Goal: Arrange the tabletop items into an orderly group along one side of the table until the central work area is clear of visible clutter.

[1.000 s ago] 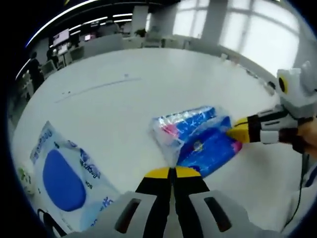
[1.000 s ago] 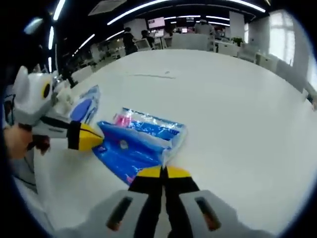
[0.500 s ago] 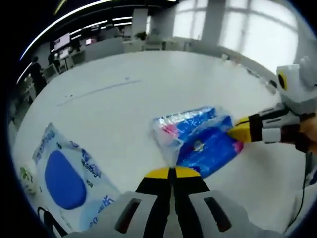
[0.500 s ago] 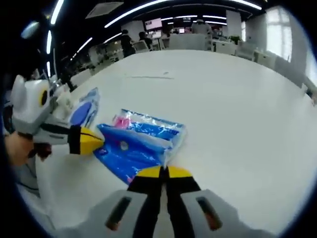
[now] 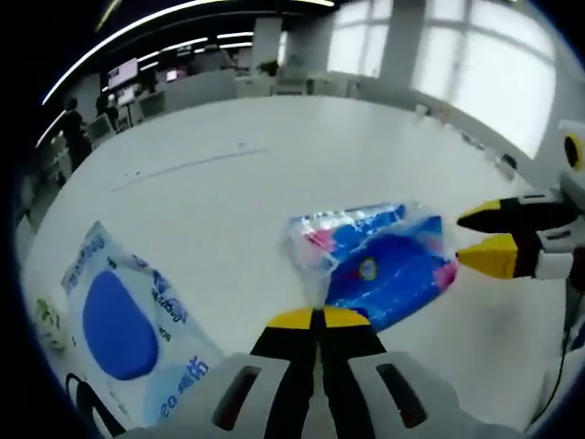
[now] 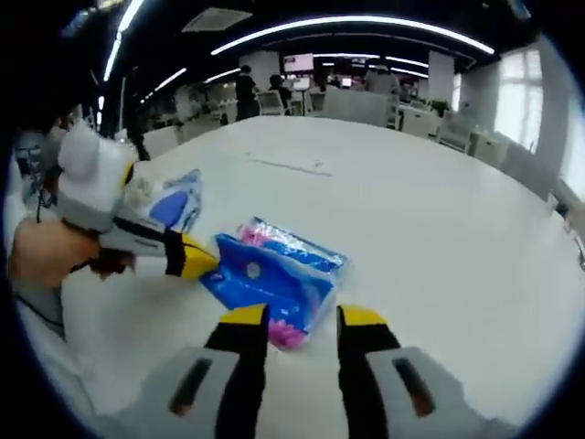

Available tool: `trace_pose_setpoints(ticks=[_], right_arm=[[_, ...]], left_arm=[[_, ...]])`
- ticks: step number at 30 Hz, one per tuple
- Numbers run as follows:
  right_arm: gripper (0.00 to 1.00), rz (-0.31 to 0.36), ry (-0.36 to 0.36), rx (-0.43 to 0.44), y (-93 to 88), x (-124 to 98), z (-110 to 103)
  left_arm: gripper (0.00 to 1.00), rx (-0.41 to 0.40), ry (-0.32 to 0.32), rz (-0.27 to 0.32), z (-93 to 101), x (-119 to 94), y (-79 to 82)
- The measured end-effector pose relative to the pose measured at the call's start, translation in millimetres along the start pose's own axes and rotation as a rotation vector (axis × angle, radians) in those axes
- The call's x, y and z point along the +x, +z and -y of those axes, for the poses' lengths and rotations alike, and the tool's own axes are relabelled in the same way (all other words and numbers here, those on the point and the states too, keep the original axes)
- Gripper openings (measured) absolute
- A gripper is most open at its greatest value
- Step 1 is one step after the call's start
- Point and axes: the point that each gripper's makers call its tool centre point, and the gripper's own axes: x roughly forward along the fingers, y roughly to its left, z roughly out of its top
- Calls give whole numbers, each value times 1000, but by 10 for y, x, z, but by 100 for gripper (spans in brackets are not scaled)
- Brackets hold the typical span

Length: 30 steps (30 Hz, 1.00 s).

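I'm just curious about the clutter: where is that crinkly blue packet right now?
The blue packet lies on the white table between both grippers: the shut left gripper pinches its corner, and the open right gripper sits at its opposite end.

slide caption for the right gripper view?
Open right claw poised over a blue packet that the shut left claw pinches on a white table.

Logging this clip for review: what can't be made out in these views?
- White pouch with blue oval, left gripper view: print blurred, corner behind left gripper.
- Blue plastic packet, right gripper view: label too small; near edge behind right gripper.
- Small green-white item: cut by edge.
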Motion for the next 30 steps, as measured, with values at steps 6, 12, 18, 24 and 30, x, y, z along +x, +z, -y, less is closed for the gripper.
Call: trace_pose_setpoints(ticks=[6, 12, 18, 24, 30], right_arm=[[38, -11, 53, 15, -29, 33, -150], [38, -17, 62, 33, -92, 2, -172], [39, -3, 51, 46, -69, -43, -126], [39, 10, 39, 72, -77, -113, -109], [39, 18, 35, 77, -86, -179, -123]], left_arm=[[0, 52, -12, 8, 5, 1, 18], [13, -27, 8, 38, -42, -66, 112], [61, -83, -2, 121, -66, -147, 296], [95, -49, -30, 243, -40, -255, 559], [96, -53, -21, 235, -73, -307, 533]])
